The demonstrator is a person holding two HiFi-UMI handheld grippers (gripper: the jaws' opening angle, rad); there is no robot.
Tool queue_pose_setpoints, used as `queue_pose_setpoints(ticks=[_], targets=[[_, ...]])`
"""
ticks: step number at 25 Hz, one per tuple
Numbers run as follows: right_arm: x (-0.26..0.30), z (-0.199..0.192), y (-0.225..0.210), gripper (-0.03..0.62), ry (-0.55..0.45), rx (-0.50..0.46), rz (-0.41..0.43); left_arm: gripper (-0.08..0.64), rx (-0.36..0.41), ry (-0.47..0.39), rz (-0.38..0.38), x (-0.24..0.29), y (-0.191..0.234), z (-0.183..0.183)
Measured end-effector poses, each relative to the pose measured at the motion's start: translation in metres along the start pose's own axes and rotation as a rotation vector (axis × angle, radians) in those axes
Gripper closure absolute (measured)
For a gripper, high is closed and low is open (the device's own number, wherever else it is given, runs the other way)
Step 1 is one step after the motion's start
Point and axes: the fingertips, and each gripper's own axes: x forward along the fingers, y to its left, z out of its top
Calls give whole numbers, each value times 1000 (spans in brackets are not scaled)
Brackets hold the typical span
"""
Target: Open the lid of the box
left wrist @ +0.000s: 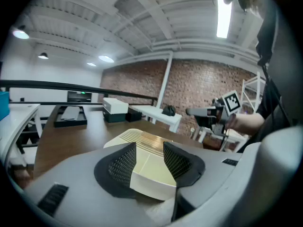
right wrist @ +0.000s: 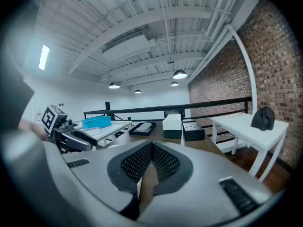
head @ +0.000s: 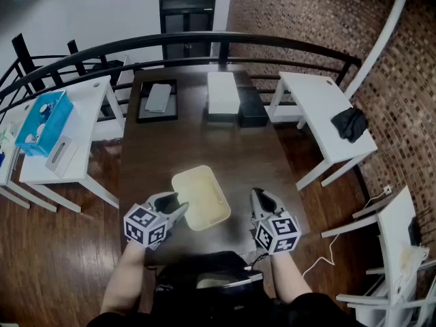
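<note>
A cream box [head: 199, 196] with its lid on lies on the dark table [head: 204, 145], close to the front edge. My left gripper [head: 178, 208] is at the box's left side and touches it. In the left gripper view its jaws [left wrist: 149, 161] stand open, with the near corner of the box [left wrist: 142, 141] and its ribbed lid between the pads. My right gripper [head: 257, 197] is just right of the box and apart from it. In the right gripper view its jaws [right wrist: 151, 148] are shut tip to tip, with nothing between them.
At the table's far end are a white box [head: 223, 92], a black box [head: 253, 107] and a black tray [head: 157, 99]. White desks stand to the right [head: 327, 114] and left [head: 68, 138]; the left one bears a blue box [head: 44, 121]. A black railing [head: 204, 41] runs behind.
</note>
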Motion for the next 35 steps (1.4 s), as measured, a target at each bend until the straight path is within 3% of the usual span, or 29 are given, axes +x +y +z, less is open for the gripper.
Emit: queue_pose_setpoints(ticks=[3, 8, 15, 17, 20, 27, 35], targets=[[9, 0, 16, 589, 13, 7, 45, 440, 79, 115, -35, 25, -3, -15], [20, -7, 35, 588, 57, -19, 102, 440, 146, 329, -93, 50, -6, -49], [47, -36, 65, 588, 172, -95, 133, 454, 245, 473, -80, 67, -2, -73], [55, -45, 72, 588, 192, -111, 127, 517, 263, 489, -75, 68, 3, -74], [67, -65, 79, 525, 247, -142, 120, 519, 245, 485, -89, 68, 2, -73], [84, -99, 65, 531, 330, -205, 0, 520, 268, 494, -62, 68, 2, -76], [85, -98, 67, 574, 324, -215, -23, 520, 260, 494, -76, 69, 1, -75]])
